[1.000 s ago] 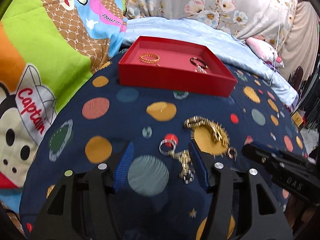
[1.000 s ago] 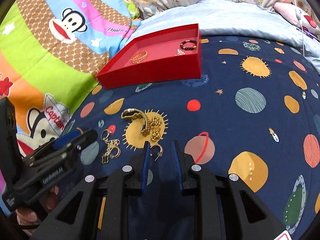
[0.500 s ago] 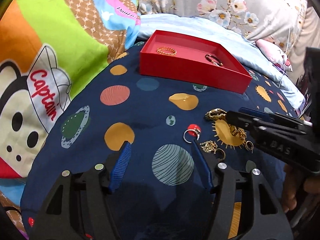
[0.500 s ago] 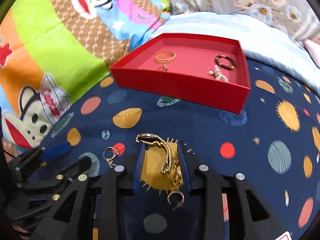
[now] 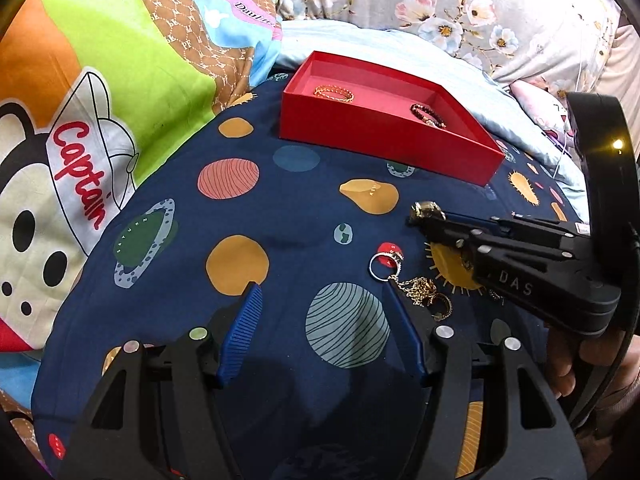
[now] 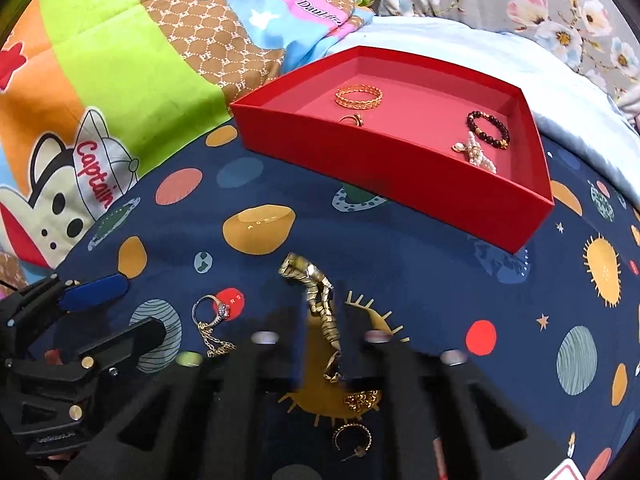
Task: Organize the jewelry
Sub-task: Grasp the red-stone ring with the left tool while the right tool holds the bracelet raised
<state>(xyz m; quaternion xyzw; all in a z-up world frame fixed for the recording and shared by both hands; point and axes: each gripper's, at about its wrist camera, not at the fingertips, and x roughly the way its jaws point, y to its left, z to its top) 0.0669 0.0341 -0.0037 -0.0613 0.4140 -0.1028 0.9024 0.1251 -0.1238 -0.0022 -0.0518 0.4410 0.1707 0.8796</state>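
A red tray point(image 6: 384, 168) point(image 5: 380, 140) sits at the back of the navy planet-print blanket. It holds a gold bangle point(image 6: 358, 97), a small gold ring point(image 6: 352, 120), a dark bead bracelet point(image 6: 488, 130) and a pearl piece point(image 6: 476, 152). My right gripper point(image 6: 320, 304) is shut on a gold watch point(image 6: 314, 292), whose end sticks out past the fingers point(image 5: 426, 210). A silver ring point(image 5: 384, 266) point(image 6: 212, 308) on a gold chain point(image 5: 424, 292), a gold chain clump point(image 6: 360, 400) and a hoop earring point(image 6: 352, 438) lie loose on the blanket. My left gripper point(image 5: 320, 320) is open and empty, left of the ring.
A cartoon monkey quilt point(image 5: 100, 92) rises on the left. A pale blue sheet point(image 6: 420, 40) and floral pillows point(image 5: 480, 20) lie behind the tray. The right gripper body point(image 5: 520, 276) crosses the right side of the left wrist view.
My right gripper moved forward over the gold watch and closed on it. My left gripper drew back to the left and stayed open.
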